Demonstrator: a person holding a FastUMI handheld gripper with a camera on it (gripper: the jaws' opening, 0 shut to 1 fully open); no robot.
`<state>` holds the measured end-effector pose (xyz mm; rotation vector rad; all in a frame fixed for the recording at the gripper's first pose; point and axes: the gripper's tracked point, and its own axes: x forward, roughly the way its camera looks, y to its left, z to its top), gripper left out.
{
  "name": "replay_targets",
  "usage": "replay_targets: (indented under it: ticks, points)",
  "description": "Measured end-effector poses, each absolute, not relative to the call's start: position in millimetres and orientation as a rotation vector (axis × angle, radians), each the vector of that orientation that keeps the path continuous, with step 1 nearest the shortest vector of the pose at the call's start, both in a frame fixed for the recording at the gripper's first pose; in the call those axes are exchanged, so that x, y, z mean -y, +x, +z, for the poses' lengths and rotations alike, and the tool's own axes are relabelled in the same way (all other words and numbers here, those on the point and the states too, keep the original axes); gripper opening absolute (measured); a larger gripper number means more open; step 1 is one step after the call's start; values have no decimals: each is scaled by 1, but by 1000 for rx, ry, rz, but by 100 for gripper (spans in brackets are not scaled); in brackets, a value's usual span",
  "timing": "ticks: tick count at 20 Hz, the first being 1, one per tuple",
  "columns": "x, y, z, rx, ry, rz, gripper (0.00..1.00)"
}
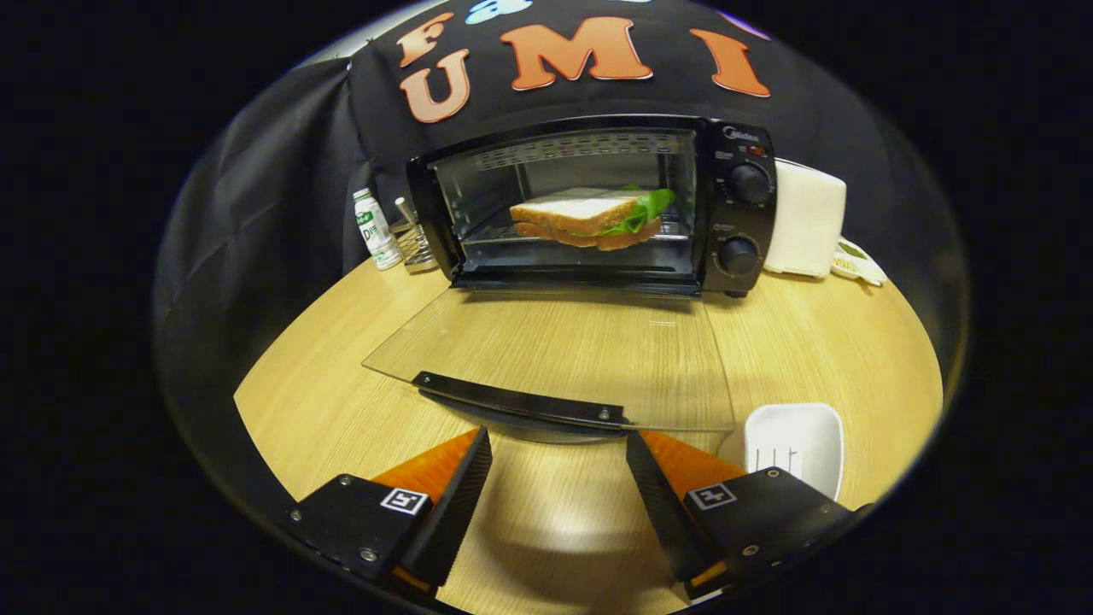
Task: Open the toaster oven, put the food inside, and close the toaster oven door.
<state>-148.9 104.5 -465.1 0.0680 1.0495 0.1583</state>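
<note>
Wooden table carries a small white bottle with a green label, upright beside a wire rack. On the opposite side stands a white box-shaped appliance, a small dish just beside it. An empty white tray sits near the table's front edge.

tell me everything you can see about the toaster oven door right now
The toaster oven door is a clear glass pane, swung fully down and lying about level over the wooden table. It is hinged along the oven's lower front edge. A dark handle bar with a screw runs along its near edge. The open gripper sits just short of that handle, fingers apart, touching nothing. A sandwich sits inside the oven.
</note>
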Motion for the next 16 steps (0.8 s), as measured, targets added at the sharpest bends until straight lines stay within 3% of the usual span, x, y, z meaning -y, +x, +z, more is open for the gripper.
replay_targets:
  ticks: [6,16]
  points:
    - [-101,-128,-437,-980,18,180,100]
    - [-94,-45,-375,-823,151,193,100]
